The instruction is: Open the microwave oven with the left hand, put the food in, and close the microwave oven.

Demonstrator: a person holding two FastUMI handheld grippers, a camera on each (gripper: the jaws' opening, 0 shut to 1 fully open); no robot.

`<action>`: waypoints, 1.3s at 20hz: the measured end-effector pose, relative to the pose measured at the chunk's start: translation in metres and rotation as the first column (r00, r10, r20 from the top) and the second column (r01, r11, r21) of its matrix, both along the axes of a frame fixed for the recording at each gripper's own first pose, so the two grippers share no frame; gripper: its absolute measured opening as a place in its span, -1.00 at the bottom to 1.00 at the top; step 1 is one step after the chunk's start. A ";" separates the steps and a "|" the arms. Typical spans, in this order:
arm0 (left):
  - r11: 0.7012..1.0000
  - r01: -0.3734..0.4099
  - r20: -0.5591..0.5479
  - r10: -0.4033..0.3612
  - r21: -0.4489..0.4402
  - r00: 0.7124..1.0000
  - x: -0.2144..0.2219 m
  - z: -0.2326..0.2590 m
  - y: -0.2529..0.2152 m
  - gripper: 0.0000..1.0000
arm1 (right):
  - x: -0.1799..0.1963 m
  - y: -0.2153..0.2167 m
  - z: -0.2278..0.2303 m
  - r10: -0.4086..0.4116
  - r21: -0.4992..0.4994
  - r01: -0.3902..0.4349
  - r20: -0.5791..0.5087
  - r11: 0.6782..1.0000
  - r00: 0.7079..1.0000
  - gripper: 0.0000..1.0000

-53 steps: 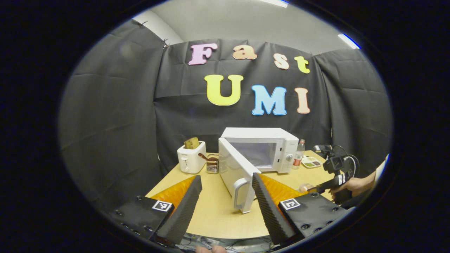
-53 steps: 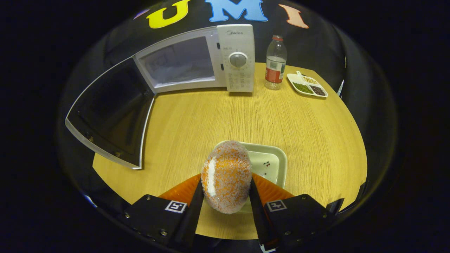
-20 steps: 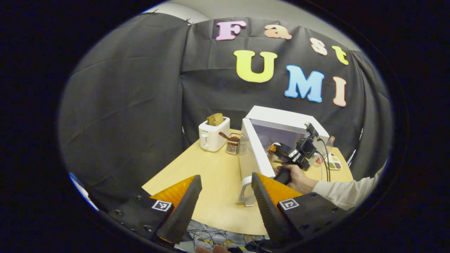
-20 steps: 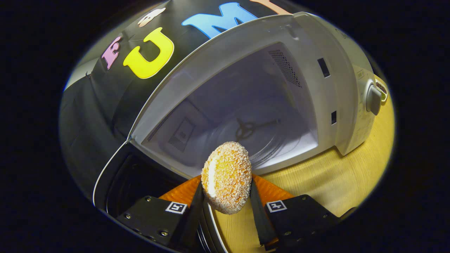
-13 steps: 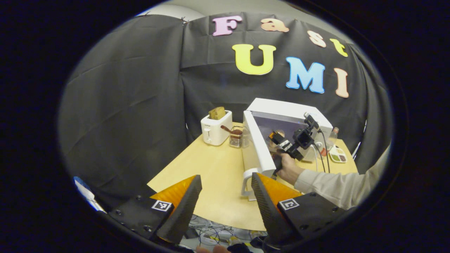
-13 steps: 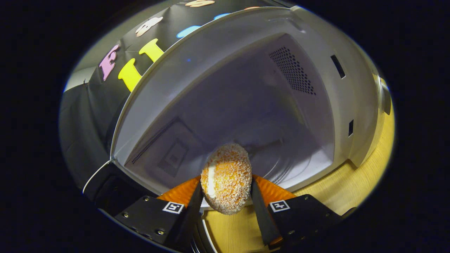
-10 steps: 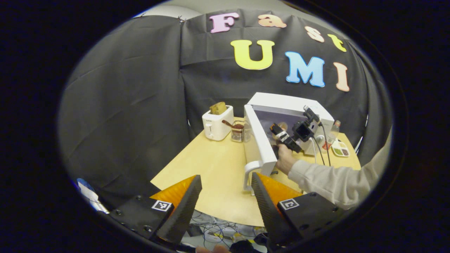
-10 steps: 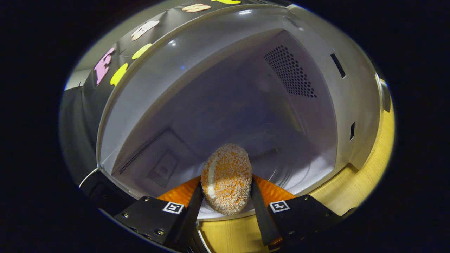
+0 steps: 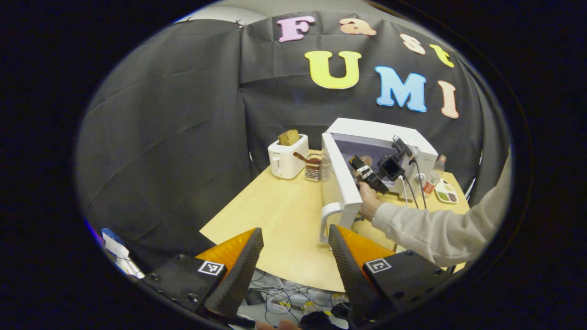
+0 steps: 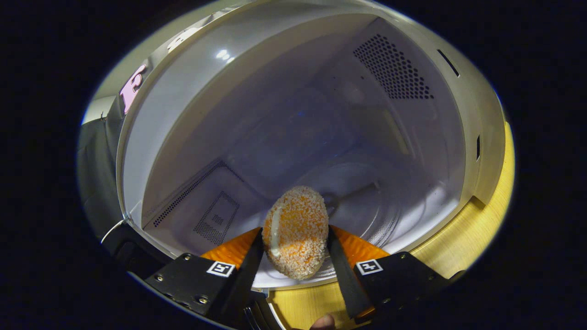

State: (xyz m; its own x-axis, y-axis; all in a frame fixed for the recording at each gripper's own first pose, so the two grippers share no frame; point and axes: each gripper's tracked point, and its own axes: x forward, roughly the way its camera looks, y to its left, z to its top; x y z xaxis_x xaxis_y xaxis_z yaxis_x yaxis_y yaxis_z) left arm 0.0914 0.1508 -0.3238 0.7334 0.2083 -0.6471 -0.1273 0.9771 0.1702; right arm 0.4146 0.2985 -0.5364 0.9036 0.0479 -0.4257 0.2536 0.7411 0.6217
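A round, crumb-coated orange food piece [image 10: 296,231] is clamped between the fingers of my right gripper [image 10: 296,238], which is shut on it at the mouth of the white microwave's cavity [image 10: 298,123]. In the left gripper view the white microwave [image 9: 380,142] stands at the back of the table with its door [image 9: 337,183] swung wide. The right gripper [image 9: 362,167], held by a hand in a light sleeve [image 9: 426,229], reaches into the opening there. My left gripper [image 9: 293,256] hangs open, off the table's near edge, with nothing between its fingers.
A white toaster [image 9: 286,156] with bread in it and a small wire holder [image 9: 312,169] stand left of the microwave. A bottle [image 9: 434,172] and a divided dish [image 9: 445,192] sit to its right. The wooden table [image 9: 275,220] has bare room in front; cables lie below its edge.
My right gripper has carried the food from above a plate on the table up into the microwave's opening, going deeper. My left gripper has drawn back from the door, still open.
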 end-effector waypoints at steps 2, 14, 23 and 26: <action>1.000 0.000 0.009 0.000 0.003 1.000 -0.003 0.003 0.003 0.92 | -0.001 -0.004 0.004 -0.008 -0.021 0.008 0.007 1.000 1.000 0.97; 0.999 -0.020 0.103 0.023 -0.028 0.994 -0.009 0.021 0.029 0.92 | -0.041 -0.022 0.036 0.091 -0.056 -0.092 -0.032 0.994 0.995 0.96; 0.993 0.059 0.218 -0.036 -0.100 0.975 -0.004 0.032 0.062 0.92 | -0.114 -0.034 0.118 0.205 -0.131 -0.209 -0.045 0.969 0.978 0.95; 0.985 0.110 0.245 -0.075 -0.133 0.967 0.003 0.029 0.070 0.88 | -0.154 -0.031 0.143 0.266 -0.157 -0.272 -0.056 0.949 0.962 0.95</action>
